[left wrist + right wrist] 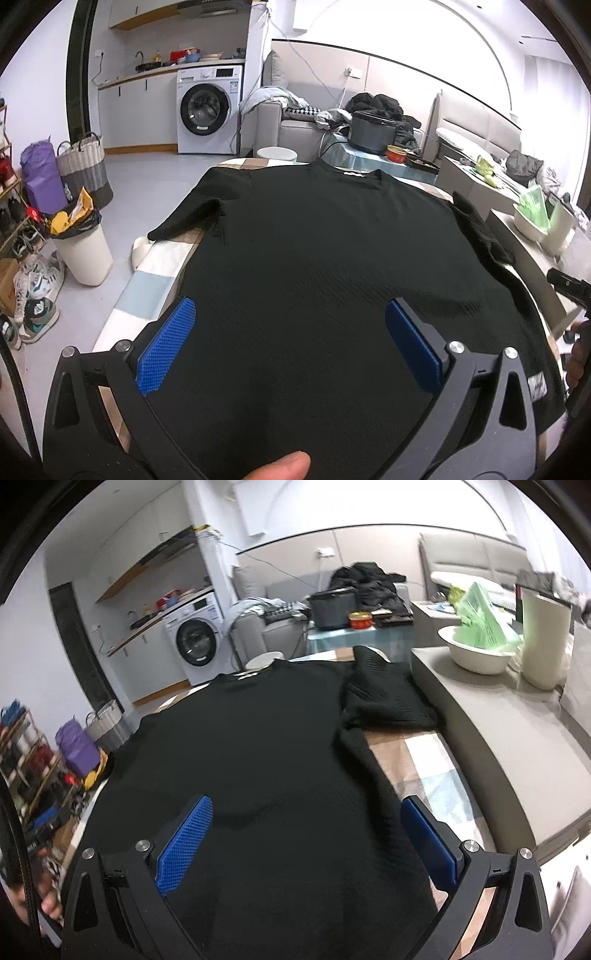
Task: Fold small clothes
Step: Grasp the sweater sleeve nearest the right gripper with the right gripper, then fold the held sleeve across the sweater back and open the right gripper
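**Black ribbed knit T-shirt laid flat, ready for folding**

Black ribbed knit T-shirt (314, 258) lies spread, collar away, on the patchwork-covered table (147, 295). Left gripper (290, 332) and right gripper (306, 830) hover over its near hem, blue-padded fingers (168, 343) spread wide, holding nothing, apparently poised for a first grasp. One short sleeve (384, 694) lies bunched beside the beige bench (498, 738).

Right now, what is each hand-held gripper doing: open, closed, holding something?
Left hand-held gripper: open, holding nothing, above the black shirt.
Right hand-held gripper: open, holding nothing, above the same shirt.
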Demonstrator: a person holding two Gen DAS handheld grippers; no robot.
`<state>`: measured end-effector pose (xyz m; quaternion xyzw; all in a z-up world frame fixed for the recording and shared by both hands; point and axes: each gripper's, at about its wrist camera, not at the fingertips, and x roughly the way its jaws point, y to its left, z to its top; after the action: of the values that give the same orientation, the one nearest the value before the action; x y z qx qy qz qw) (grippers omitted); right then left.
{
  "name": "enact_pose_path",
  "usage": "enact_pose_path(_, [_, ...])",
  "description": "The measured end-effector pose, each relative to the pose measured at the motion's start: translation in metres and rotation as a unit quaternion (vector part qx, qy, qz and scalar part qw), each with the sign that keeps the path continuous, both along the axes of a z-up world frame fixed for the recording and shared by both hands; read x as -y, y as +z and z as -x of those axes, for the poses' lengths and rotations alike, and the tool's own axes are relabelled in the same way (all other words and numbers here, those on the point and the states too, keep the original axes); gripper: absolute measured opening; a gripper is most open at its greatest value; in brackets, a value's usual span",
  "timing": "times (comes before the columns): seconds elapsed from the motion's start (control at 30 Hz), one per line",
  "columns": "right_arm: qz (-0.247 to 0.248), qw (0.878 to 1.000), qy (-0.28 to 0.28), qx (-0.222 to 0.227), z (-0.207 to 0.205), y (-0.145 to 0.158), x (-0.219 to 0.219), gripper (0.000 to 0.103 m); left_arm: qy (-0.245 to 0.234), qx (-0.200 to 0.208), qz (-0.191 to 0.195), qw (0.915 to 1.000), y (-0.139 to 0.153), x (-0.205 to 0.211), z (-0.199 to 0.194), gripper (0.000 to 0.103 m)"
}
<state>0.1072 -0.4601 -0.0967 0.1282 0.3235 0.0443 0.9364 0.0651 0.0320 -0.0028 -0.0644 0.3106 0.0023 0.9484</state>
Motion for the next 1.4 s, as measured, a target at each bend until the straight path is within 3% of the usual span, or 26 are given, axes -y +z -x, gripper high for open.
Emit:
enact_pose_path(0.1, [0.0,1.0,-0.008,-0.008,-0.017,0.004,0.004,0.096,0.003,-0.005,0.016,0.9999,0.003,-0.012,-0.022,0.102])
enact_pose_path(0.17, [-0.019,1.0,-0.017,-0.017,-0.031,0.006,0.01,0.086,0.008,-0.007,0.025,0.9996,0.004,-0.022,-0.034,0.102])
enact_pose_path(0.37, [-0.076,0.993,-0.077,-0.047,-0.081,0.001,0.04,0.075,0.042,-0.019,0.052,0.9976,0.004,-0.056,-0.076,0.102])
enact_pose_path(0.63, [-0.091,0.976,-0.171,-0.101,-0.154,-0.02,0.082,0.072,0.063,-0.023,0.024,0.9974,-0.007,-0.072,-0.11,0.102])
enact_pose_path(0.9, [-0.067,0.968,-0.193,-0.144,-0.201,-0.046,0.088,0.072,0.064,-0.034,-0.007,0.9974,-0.021,-0.071,-0.134,0.102])
enact_pose_path(0.93, [-0.062,0.968,-0.194,-0.147,-0.204,-0.049,0.087,0.07,0.064,-0.033,-0.01,0.9973,-0.022,-0.072,-0.137,0.102])
enact_pose_path(1.0, [-0.05,0.967,-0.196,-0.156,-0.207,-0.054,0.084,0.053,0.065,-0.034,-0.013,0.9972,-0.024,-0.071,-0.142,0.102])
enact_pose_path(1.07, [-0.033,0.966,-0.199,-0.159,-0.209,-0.056,0.079,0.019,0.068,-0.037,-0.013,0.9969,-0.027,-0.072,-0.147,0.102])
enact_pose_path(1.13, [-0.029,0.968,-0.195,-0.153,-0.211,-0.054,0.077,0.007,0.068,-0.039,-0.014,0.9968,-0.03,-0.072,-0.149,0.102])
enact_pose_path(1.4, [-0.028,0.976,-0.181,-0.118,-0.203,-0.027,0.075,0.004,0.068,-0.048,-0.013,0.9964,-0.039,-0.077,-0.151,0.102])
